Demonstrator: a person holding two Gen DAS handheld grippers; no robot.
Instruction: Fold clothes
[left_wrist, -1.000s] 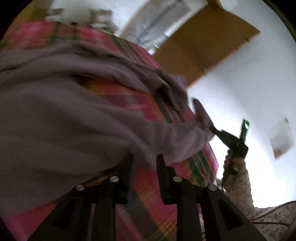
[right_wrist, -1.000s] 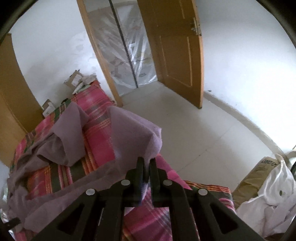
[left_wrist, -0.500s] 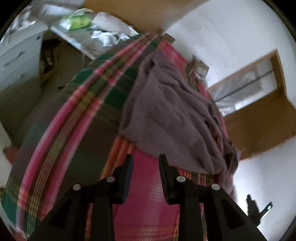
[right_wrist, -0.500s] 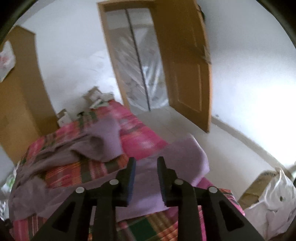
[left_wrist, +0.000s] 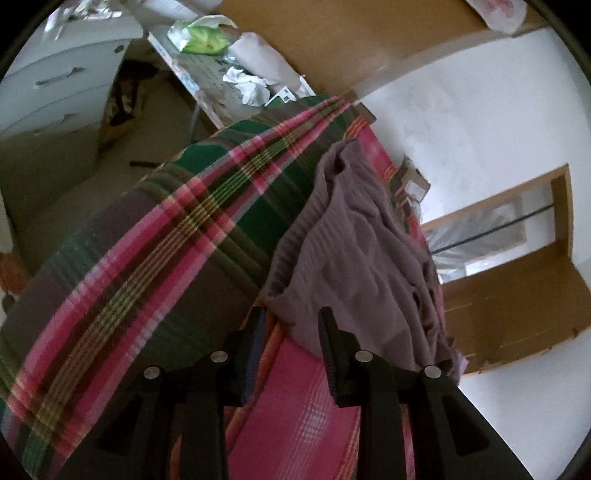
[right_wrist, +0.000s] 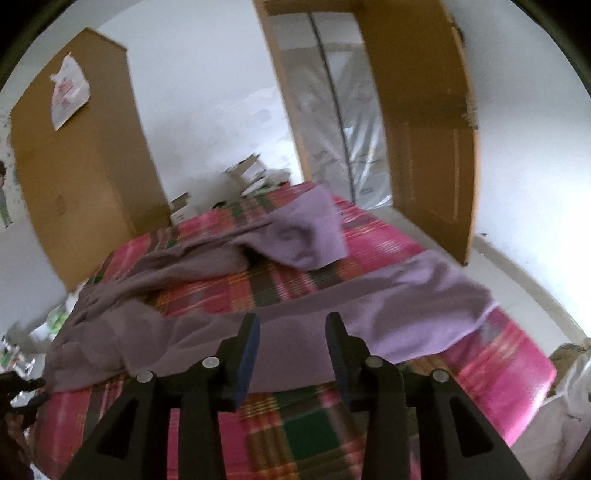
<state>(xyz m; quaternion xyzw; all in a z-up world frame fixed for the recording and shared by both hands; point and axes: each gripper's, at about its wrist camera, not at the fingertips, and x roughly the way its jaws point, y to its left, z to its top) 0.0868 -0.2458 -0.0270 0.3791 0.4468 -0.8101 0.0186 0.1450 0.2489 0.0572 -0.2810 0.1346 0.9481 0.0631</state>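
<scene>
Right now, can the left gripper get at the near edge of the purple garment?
Probably yes. The left gripper is open, with the purple garment edge lying just ahead between its fingers on the plaid blanket; nothing blocks it.

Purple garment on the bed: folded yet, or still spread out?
Spread out, not folded. The purple garment lies rumpled across the plaid blanket, two ends splayed apart, no neat fold visible.

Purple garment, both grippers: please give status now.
Left gripper open, at garment edge. Right gripper open, empty. Purple garment spread unfolded on plaid blanket. Nothing in the way.
</scene>
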